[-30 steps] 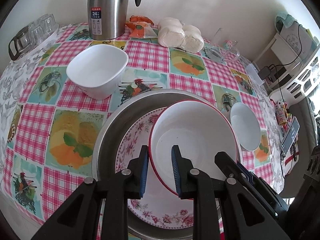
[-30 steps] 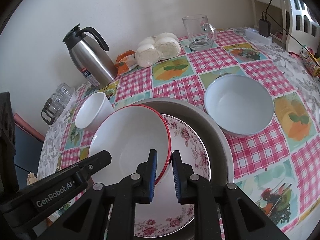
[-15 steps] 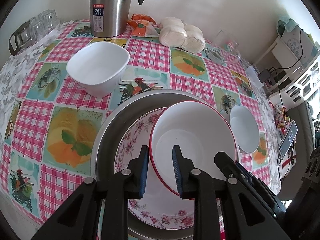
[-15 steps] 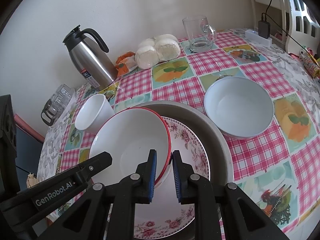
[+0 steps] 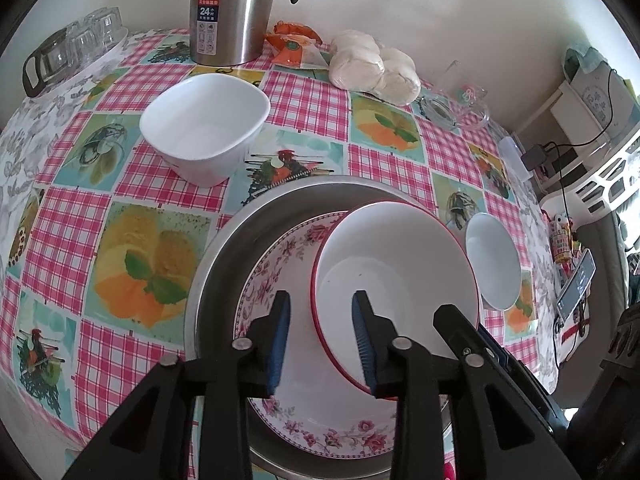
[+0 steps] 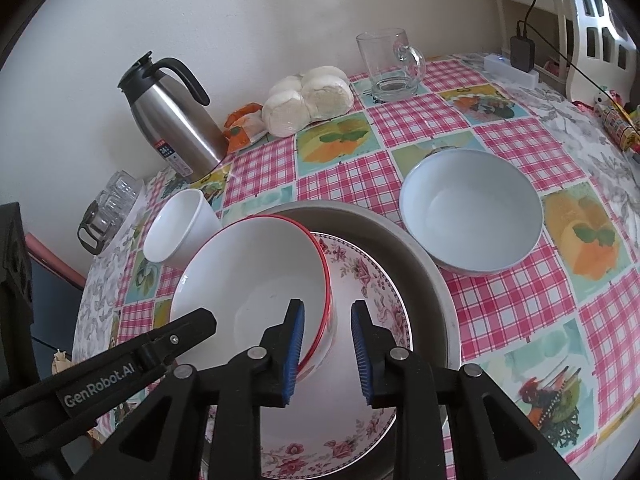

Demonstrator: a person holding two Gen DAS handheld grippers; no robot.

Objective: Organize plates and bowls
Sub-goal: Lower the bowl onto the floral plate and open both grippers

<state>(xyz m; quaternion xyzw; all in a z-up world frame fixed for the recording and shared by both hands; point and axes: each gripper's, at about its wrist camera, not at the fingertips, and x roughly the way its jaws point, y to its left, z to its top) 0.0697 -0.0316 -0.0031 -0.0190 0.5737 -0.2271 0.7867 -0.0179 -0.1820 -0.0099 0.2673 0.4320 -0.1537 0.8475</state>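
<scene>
A red-rimmed white bowl (image 5: pixel 396 276) (image 6: pixel 256 276) sits tilted in a floral bowl (image 5: pixel 280 264) (image 6: pixel 360 280), which lies in a steel basin (image 5: pixel 224 256) (image 6: pixel 424 264). My left gripper (image 5: pixel 320 340) straddles the red-rimmed bowl's left rim with its jaws open and a gap on each side. My right gripper (image 6: pixel 326 350) straddles its right rim, also open. A square white bowl (image 5: pixel 204 124) (image 6: pixel 176 236) stands at the far left. A pale round bowl (image 5: pixel 494 266) (image 6: pixel 472 210) stands to the right of the basin.
A steel thermos jug (image 5: pixel 228 12) (image 6: pixel 176 120), an orange packet (image 5: pixel 294 46), bagged buns (image 5: pixel 374 66) (image 6: pixel 308 98) and a glass mug (image 6: pixel 390 66) line the wall side. A rack of glasses (image 5: pixel 68 52) is at the far left. The checked tablecloth (image 5: pixel 60 220) covers the table.
Both grippers have opened from the red-rimmed bowl's rim, which they pinched before. The bowl has stayed in the floral bowl.
</scene>
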